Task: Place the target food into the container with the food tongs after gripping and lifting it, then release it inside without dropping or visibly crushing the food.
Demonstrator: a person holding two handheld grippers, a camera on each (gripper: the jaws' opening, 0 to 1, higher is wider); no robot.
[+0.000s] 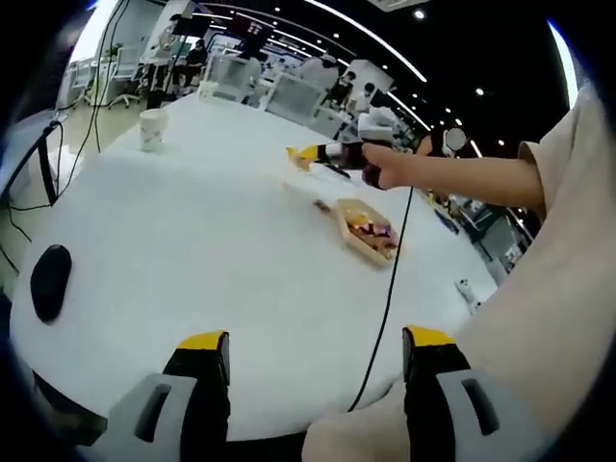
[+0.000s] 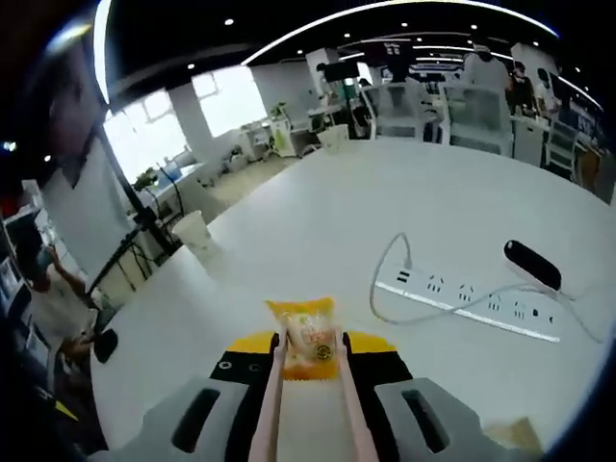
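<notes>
Left gripper (image 1: 316, 354) waits low, jaws spread wide; the right gripper (image 2: 310, 354), arm (image 1: 462, 178) outstretched, pinches tongs (image 2: 308, 404) together.

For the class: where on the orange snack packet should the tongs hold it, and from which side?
Grip the orange snack packet across its flat middle, coming in from its near short end, much as the tongs in the right gripper hold it now. It looks thin and soft, so squeezing its faces lightly should avoid crushing it.
</notes>
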